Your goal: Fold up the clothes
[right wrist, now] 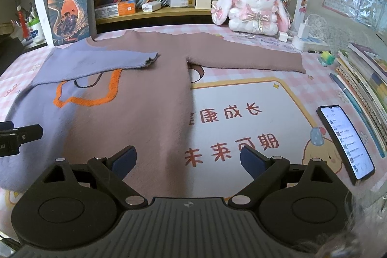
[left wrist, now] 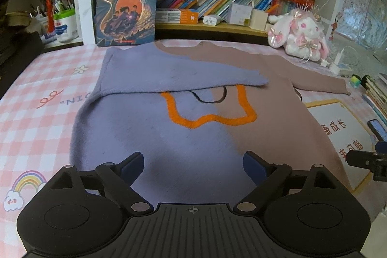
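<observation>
Left wrist view: both fingers (left wrist: pixel 132 165) splayed and empty above the near hem of the fuzzy lilac-and-mauve sweater (left wrist: pixel 193 132), lying flat on the pink checked surface (left wrist: pixel 36 117). Lilac sleeve (left wrist: pixel 169 71) lies folded across the chest; mauve sleeve (right wrist: pixel 254 57) stretches right. Right fingers (right wrist: pixel 123 161) are likewise released. Folding that sleeve would likely need a cuff pinch, carried leftward smoothly.

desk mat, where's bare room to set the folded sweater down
Free: the mat between the sweater and the phone, and the checked strip left of the sweater. Crowded: the back right by the plush rabbit, chargers and book stack.
</observation>
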